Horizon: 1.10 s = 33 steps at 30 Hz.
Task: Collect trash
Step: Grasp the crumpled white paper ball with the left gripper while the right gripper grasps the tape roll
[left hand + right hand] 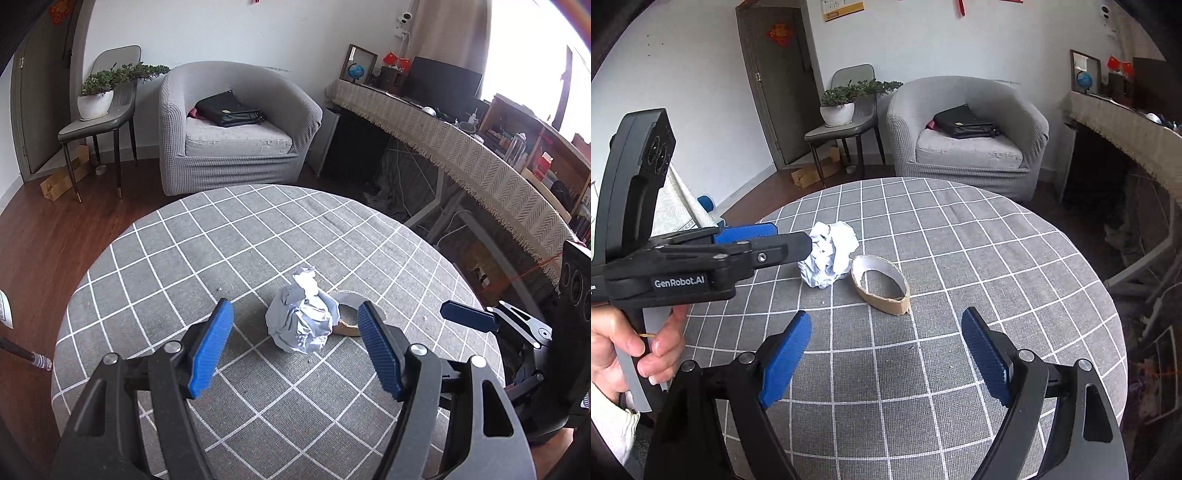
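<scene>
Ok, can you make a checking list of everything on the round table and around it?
Surface: round table under a grey checked cloth, a few small crumbs on it.
Job's things: crumpled paper ball beside a flattened cardboard ring; whether they touch is unclear.
Clutter: nothing seen besides those.
Grippers: left hand-held gripper open, fingers on either side of the paper ball, not closed on it; right hand-held gripper open, empty, short of the ring.
Cables: white cables on the floor under the desk.
Surroundings: grey armchair holding a black bag; potted plant on a chair; long desk.
</scene>
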{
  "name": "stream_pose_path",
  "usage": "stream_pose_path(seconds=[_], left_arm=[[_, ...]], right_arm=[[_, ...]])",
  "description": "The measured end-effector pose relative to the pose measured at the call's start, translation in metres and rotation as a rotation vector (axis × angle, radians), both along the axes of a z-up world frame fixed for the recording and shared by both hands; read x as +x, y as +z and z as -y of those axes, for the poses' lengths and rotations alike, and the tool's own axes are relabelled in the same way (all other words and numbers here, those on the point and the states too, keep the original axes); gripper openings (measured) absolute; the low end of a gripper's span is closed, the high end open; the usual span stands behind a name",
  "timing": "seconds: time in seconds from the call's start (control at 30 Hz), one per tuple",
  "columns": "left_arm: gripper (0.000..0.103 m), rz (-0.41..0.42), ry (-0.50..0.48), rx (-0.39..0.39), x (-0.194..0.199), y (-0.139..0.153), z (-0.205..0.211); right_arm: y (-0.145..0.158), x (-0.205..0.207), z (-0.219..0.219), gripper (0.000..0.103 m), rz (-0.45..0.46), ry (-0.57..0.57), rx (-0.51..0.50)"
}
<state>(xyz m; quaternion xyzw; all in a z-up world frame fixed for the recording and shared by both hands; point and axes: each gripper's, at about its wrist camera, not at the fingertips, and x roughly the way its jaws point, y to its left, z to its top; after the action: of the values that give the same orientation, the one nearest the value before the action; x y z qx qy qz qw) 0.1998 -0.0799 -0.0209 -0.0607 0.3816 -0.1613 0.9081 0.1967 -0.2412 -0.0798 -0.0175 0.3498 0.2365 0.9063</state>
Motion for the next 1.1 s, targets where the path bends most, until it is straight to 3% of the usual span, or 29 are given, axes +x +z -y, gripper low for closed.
stream_pose_path(seconds=[0.2, 0.33, 0.53, 1.1], left_arm=[[0.063, -0.046, -0.023, -0.006, 0.013, -0.015, 0.004], [0.046, -0.061, -0.032, -0.051, 0.018, -0.021, -0.002], [0.039, -0.043, -0.05, -0.064, 0.019, -0.018, -0.003], [0.039, 0.0, -0.015, -0.023, -0.033, 0.001, -0.049]], right_arm=[[-0.007, 0.013, -0.003, 0.084, -0.018, 0.015, -0.03], [-0.017, 0.018, -0.006, 0.084, -0.043, 0.04, -0.051], [-0.022, 0.02, -0.012, 0.079, -0.061, 0.059, -0.085], [-0.024, 0.043, -0.052, 0.054, -0.084, 0.02, -0.145]])
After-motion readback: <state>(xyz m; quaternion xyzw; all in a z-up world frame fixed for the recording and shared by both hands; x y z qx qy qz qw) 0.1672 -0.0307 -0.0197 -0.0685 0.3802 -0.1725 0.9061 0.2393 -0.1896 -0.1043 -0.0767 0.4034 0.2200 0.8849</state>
